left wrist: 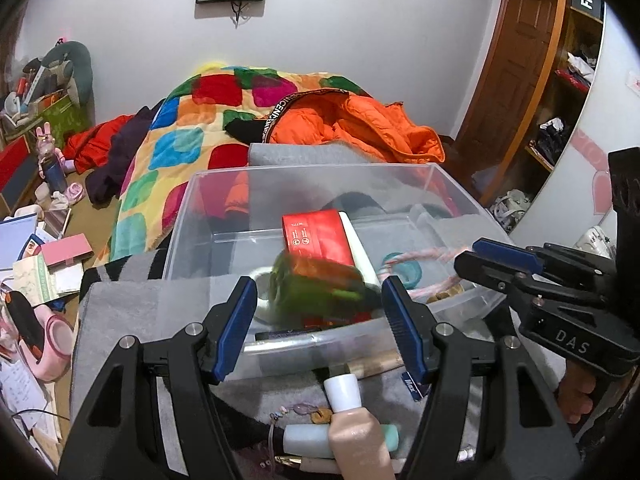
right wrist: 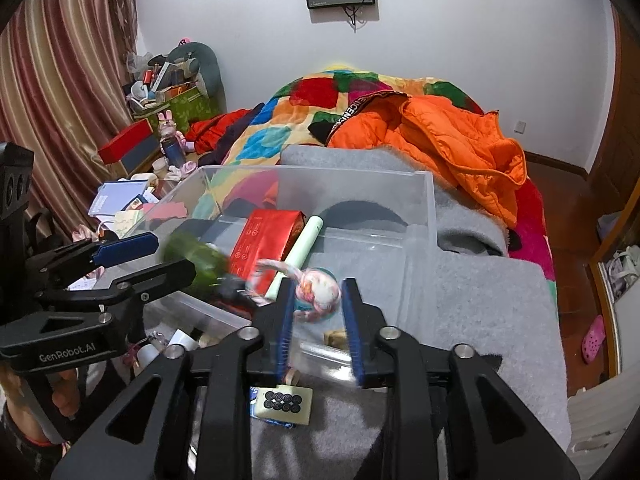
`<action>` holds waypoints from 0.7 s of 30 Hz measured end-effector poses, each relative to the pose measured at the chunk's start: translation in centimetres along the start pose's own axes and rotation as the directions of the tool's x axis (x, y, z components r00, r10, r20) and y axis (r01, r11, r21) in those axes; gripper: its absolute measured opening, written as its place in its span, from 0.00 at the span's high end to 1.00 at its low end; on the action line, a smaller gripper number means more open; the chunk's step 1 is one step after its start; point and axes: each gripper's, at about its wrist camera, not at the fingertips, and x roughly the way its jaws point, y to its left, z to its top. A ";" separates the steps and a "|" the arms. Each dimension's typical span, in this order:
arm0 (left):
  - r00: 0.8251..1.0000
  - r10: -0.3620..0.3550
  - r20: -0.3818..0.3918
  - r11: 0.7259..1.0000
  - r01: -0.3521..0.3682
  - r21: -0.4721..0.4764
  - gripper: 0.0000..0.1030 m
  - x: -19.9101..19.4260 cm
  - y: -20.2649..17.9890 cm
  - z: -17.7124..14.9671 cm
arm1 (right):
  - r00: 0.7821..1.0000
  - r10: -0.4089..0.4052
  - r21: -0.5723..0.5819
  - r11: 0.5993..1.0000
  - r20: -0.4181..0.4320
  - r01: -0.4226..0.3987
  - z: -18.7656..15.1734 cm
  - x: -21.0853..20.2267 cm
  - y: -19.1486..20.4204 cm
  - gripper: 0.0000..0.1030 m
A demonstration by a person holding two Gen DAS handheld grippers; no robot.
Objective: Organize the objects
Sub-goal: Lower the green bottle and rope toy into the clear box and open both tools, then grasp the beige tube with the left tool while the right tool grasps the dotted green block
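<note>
- Two grippers worked over a clear plastic bin [left wrist: 448, 184] resting on a grey blanket [right wrist: 480, 288].
- Left gripper [left wrist: 318, 312] had its fingers spread wide; a blurred green object [left wrist: 316, 284] sat between them over the bin's near edge, with contact impossible to judge.
- Red box [right wrist: 266, 240] and pale tube [right wrist: 300, 252] lay inside the bin.
- Right gripper [right wrist: 316, 300] had its fingers partly apart around a blurred pink-and-white rope toy [right wrist: 318, 290]; whether they gripped it was unclear.
</note>
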 end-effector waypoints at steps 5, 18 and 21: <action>0.999 0.029 0.021 0.999 -0.029 0.021 0.31 -1.2 -0.3 -0.2 | 1.000 0.014 0.007 1.000 0.022 -0.014 -0.3 -0.9 0.0 0.64; 0.996 0.054 0.070 0.998 -0.057 0.037 0.18 -5.2 -0.6 -1.8 | 0.998 0.010 -0.005 1.000 0.059 -0.009 -1.5 -3.8 0.1 0.57; 0.997 0.049 0.061 0.998 -0.051 0.023 0.17 -5.8 0.0 -2.5 | 0.998 0.012 -0.006 1.000 0.064 -0.012 -2.1 -4.5 0.0 0.54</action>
